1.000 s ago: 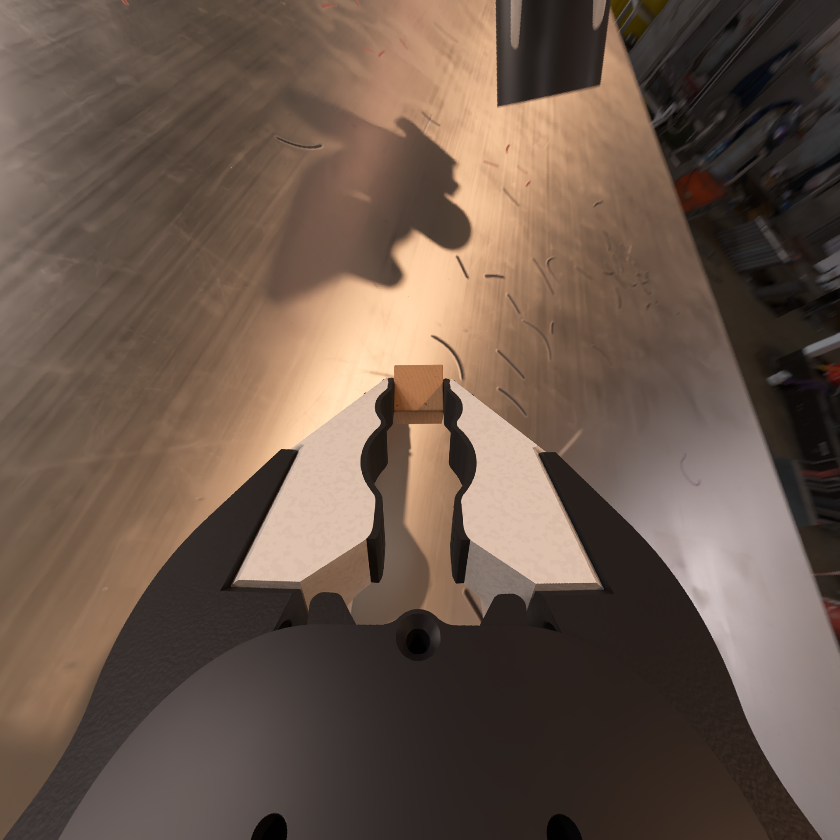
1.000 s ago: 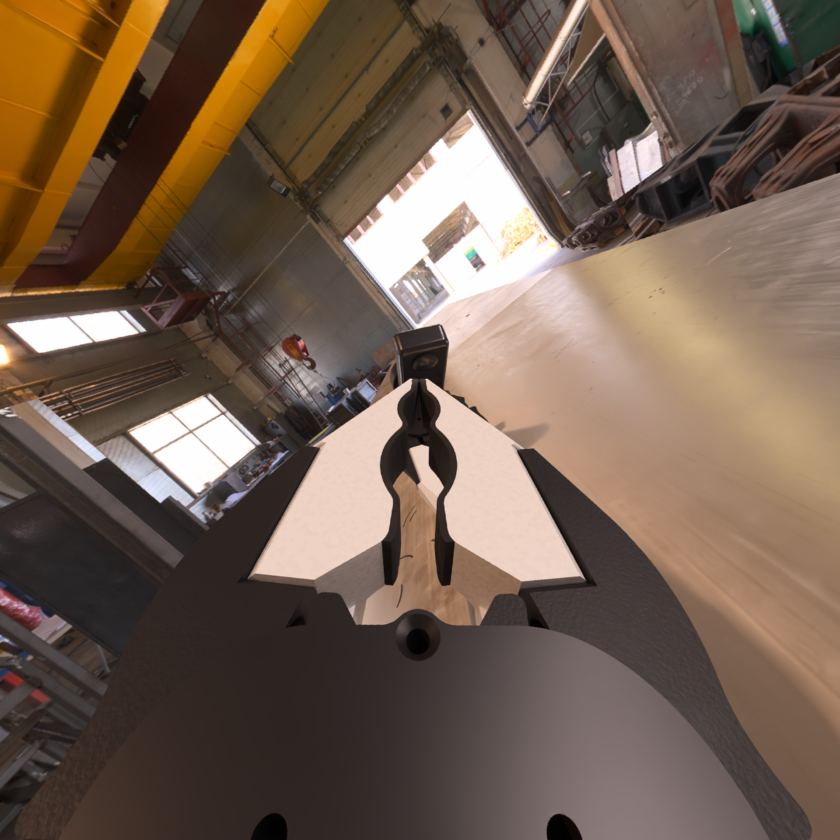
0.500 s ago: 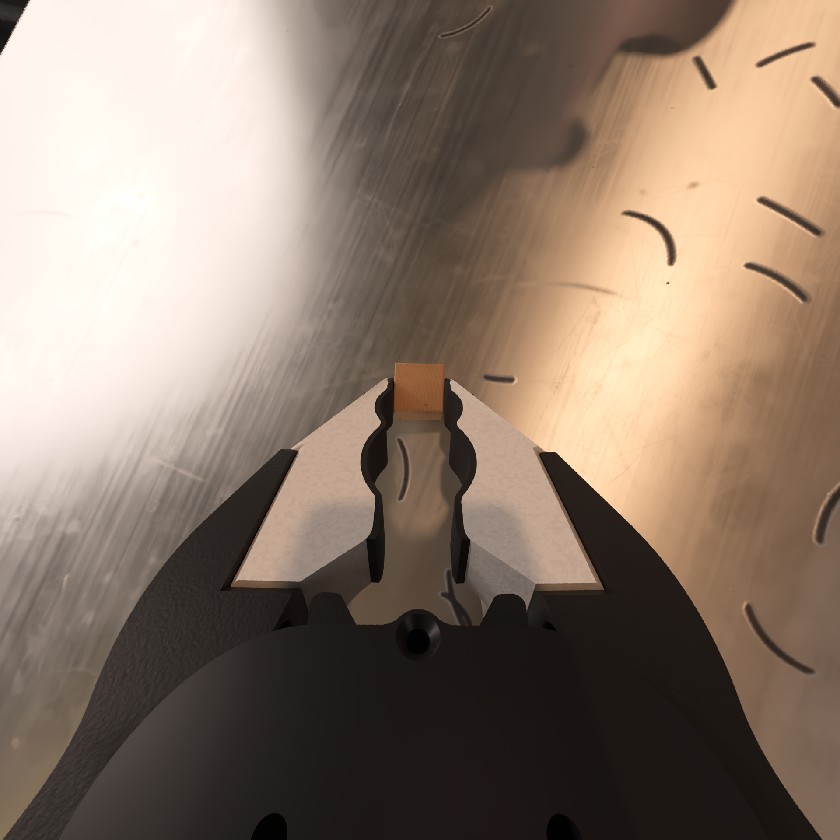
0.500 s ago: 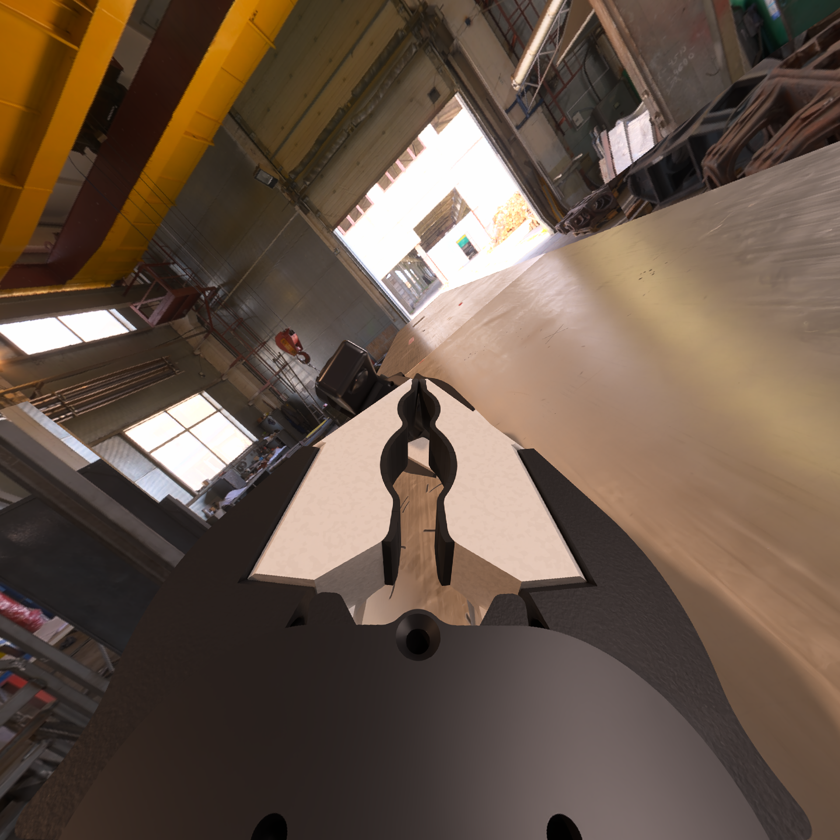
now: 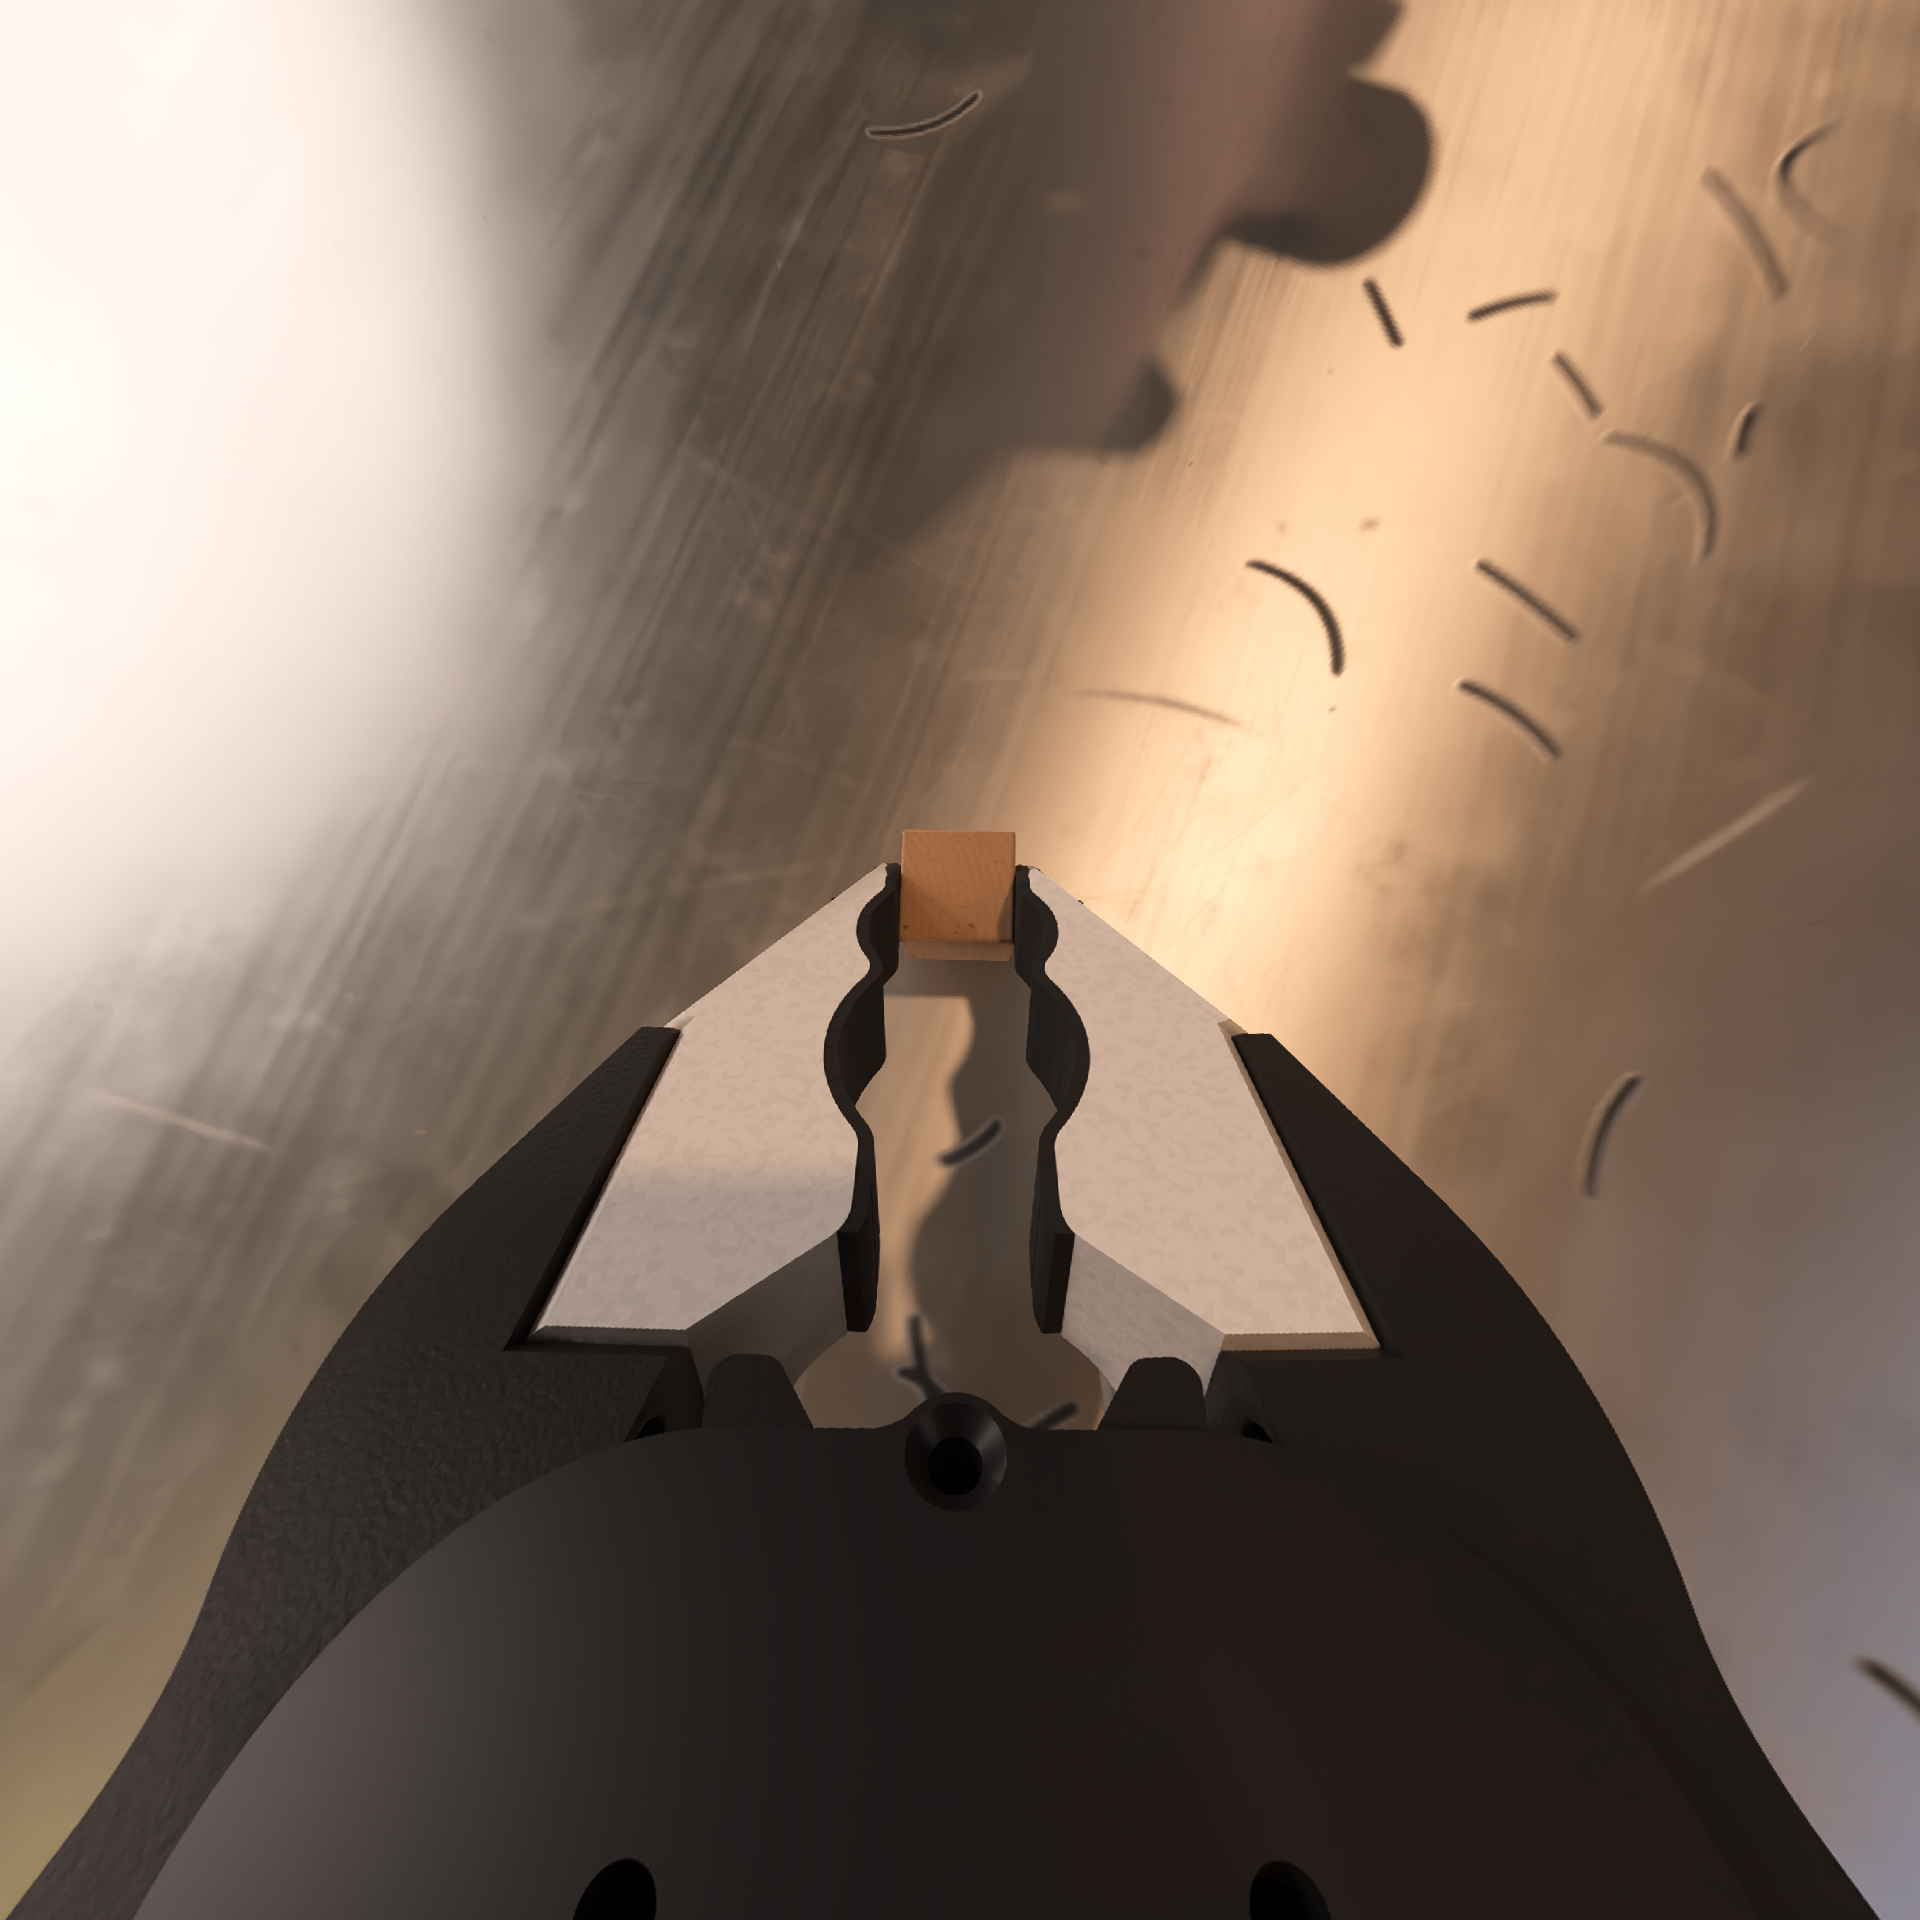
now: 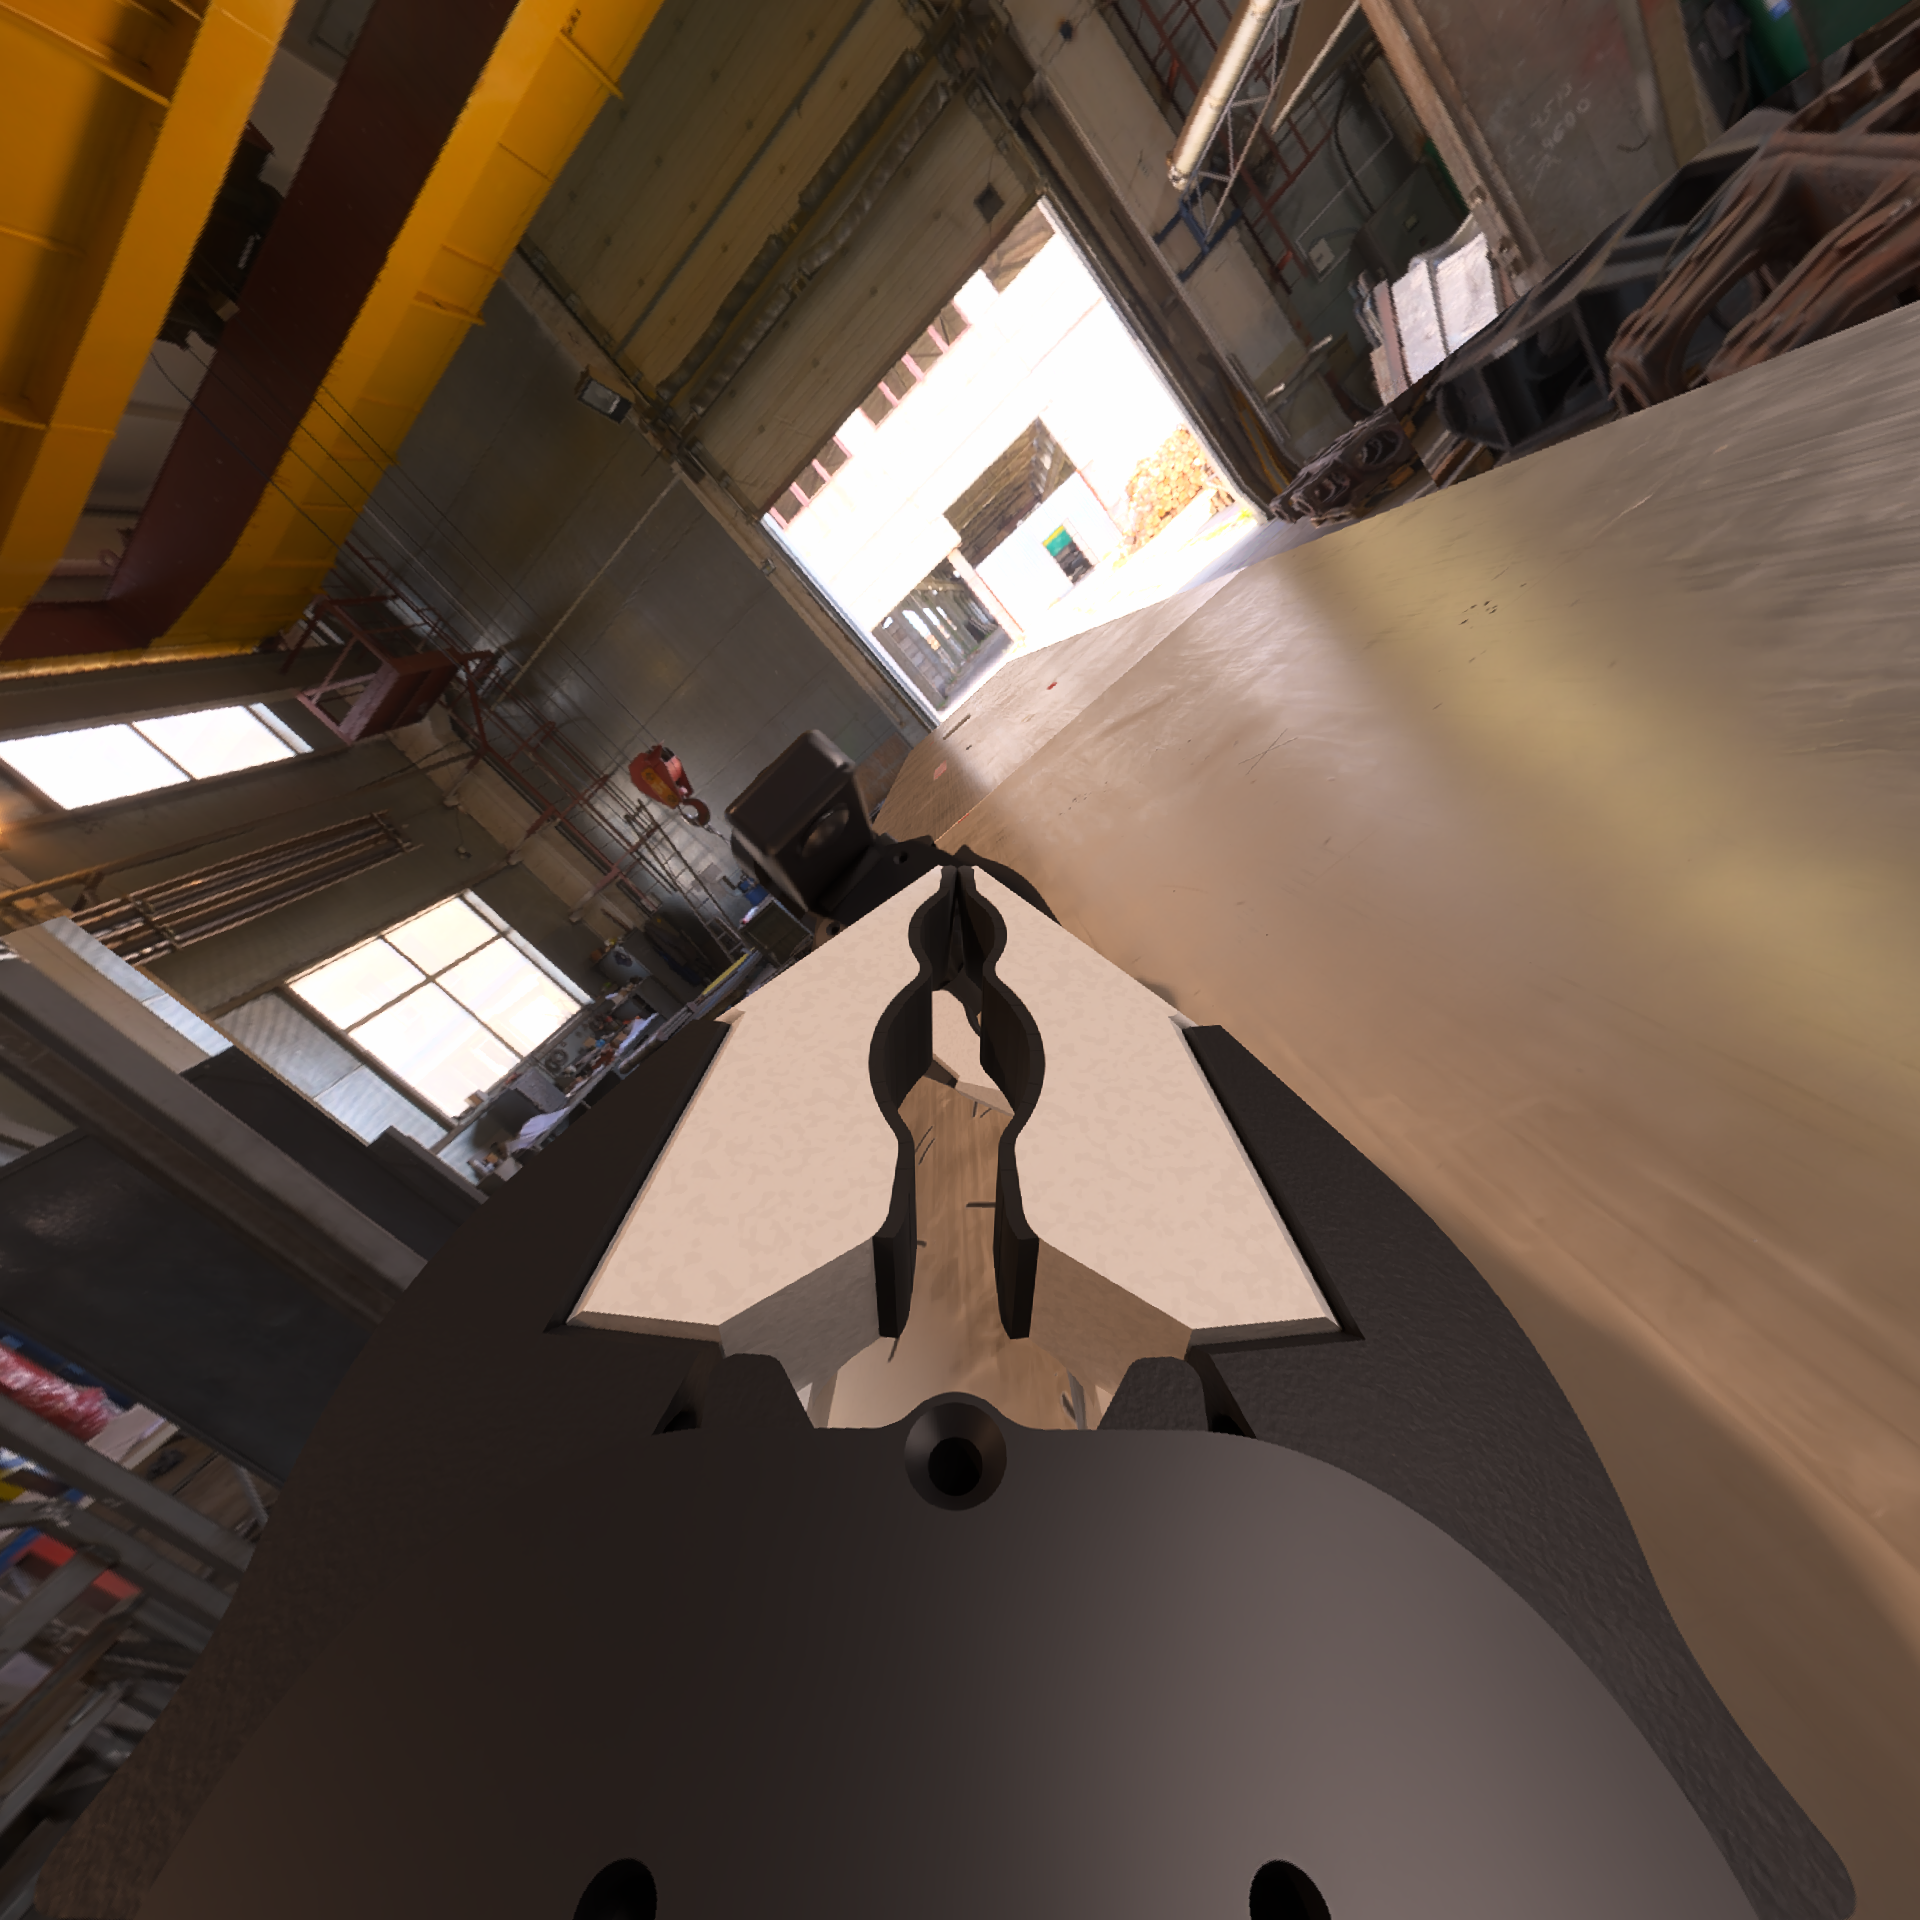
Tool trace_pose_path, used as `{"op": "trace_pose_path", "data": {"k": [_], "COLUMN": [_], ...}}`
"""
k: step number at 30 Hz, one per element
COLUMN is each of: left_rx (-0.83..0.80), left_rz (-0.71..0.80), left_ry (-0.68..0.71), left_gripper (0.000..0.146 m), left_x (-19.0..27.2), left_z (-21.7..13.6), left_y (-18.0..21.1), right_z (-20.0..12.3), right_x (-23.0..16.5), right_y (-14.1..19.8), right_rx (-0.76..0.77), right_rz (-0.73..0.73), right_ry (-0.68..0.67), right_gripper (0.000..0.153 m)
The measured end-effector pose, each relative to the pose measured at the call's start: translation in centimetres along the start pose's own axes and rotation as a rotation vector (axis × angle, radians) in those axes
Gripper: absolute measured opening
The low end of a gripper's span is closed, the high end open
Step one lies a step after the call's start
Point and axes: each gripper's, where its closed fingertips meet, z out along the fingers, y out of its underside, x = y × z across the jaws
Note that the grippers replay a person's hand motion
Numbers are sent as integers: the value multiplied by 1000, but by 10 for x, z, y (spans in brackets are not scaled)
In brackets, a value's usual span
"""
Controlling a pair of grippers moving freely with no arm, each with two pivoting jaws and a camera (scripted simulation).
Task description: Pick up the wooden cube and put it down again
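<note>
A small wooden cube (image 5: 956, 891) sits clamped between the tips of my left gripper (image 5: 956, 902), which is shut on it and holds it over the scratched metal table (image 5: 1351, 727). The cube's shadow falls on the table just under the fingers. My right gripper (image 6: 956, 891) is shut and empty, its tips meeting, and it points low along the table (image 6: 1507, 935). In the right wrist view the black body of the left gripper (image 6: 805, 826) shows just beyond my right fingertips. The cube is hidden in that view.
The table carries several dark curved scratches (image 5: 1299, 613) to the right of the cube and a bright glare patch (image 5: 208, 416) at the left. A gripper shadow (image 5: 1195, 312) lies at the top. Beyond the table is a factory hall with a bright doorway (image 6: 1018, 488).
My left gripper has tilted down toward the table, still holding the cube; the view now pulls back a little. In the right wrist view the left gripper's body has shifted left and back.
</note>
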Motion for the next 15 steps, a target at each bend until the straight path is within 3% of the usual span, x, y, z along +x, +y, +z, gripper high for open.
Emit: {"op": "trace_pose_path", "data": {"k": [4,7,11,15], "left_rx": [-5,-9,3,-24], "left_rz": [-203,-274,-245,-61], "left_ry": [147,214,204,75], "left_gripper": [21,21,21,21], "left_x": [12,20,20,14], "left_z": [-2,-2,2,7], "left_y": [-4,-6,-6,0], "right_z": [0,2,5,6], "right_x": [-1,-1,-2,3], "right_y": [1,6,14,18], "right_rx": [-8,-33,-73,-88], "right_rz": [5,14,12,21], "right_ry": [-6,-15,-23,-14], "right_gripper": [0,0,0,0]}}
